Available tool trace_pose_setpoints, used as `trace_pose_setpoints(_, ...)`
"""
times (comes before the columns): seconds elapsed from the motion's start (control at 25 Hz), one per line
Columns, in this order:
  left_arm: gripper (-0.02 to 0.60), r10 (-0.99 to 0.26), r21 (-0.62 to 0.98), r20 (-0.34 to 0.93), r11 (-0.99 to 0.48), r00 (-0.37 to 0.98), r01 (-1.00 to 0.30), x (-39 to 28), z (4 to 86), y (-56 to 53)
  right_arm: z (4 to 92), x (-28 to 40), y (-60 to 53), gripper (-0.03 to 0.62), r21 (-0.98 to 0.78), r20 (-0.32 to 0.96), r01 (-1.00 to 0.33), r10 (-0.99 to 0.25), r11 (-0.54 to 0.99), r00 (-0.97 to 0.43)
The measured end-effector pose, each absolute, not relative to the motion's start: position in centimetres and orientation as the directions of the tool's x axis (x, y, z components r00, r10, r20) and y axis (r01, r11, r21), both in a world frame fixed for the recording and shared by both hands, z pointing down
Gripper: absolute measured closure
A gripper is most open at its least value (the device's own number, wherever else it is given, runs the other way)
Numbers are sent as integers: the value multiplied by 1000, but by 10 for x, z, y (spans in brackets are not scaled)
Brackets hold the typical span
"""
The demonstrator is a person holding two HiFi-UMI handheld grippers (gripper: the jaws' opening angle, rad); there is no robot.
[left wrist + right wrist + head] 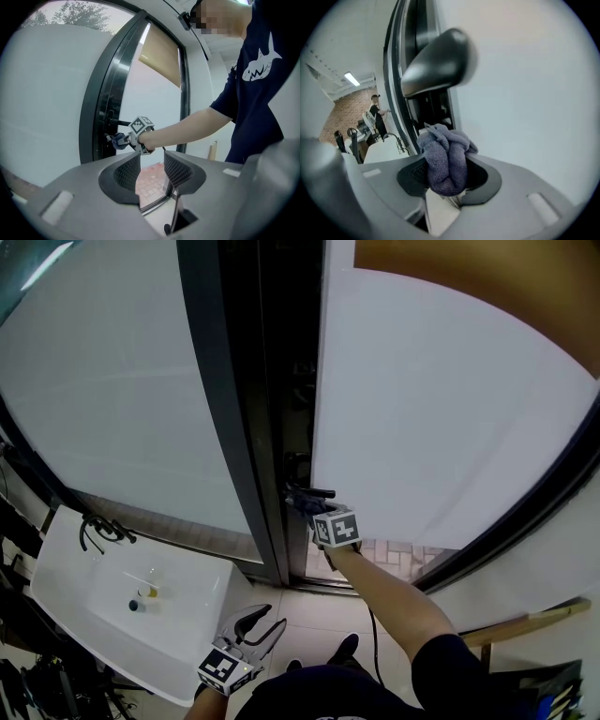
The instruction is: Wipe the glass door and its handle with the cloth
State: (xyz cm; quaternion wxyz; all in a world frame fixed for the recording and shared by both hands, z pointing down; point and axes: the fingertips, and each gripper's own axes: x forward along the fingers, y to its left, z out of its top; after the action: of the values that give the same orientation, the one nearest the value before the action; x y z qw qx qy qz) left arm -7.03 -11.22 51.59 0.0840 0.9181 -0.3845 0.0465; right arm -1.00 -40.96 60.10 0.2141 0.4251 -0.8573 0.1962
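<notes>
Head view: right tongs [302,504] are up at the dark handle [317,492] of the glass door [441,427], with a bluish cloth [306,507] bunched at their tip just beneath the handle. Left tongs [265,620] hang low, near the white desk [66,563]. Left gripper view: the jaws stand released, nothing between them. Right gripper view: the jaws are clenched on the cloth, with the handle close above it; whether they touch cannot be told.

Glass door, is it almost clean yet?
No wiped patch shows on the white frosted glass door, so probably not. The right tongs clamp the bunched purple-grey cloth by the dark metal lever handle; the left tongs hang open, empty. Handle and glass likely remain.
</notes>
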Motion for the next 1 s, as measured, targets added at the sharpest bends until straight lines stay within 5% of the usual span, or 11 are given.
trace_pose_setpoints(0.2, 430, -701, 123, 177, -680, 691, -723, -77, 526, -109, 571, -18, -403, 451, -282, 374, -759, -661, 587, -651)
trace_pose_setpoints(0.44, 430, -701, 111, 161, -687, 695, -718, -70, 523, -108, 549, -54, -414, 450, -402, 331, -735, -662, 546, -672)
trace_pose_setpoints(1.0, 430, -722, 129, 150, -663, 675, -738, -75, 520, -105, 574, -40, -416, 450, -232, 496, -795, -634, 561, -593)
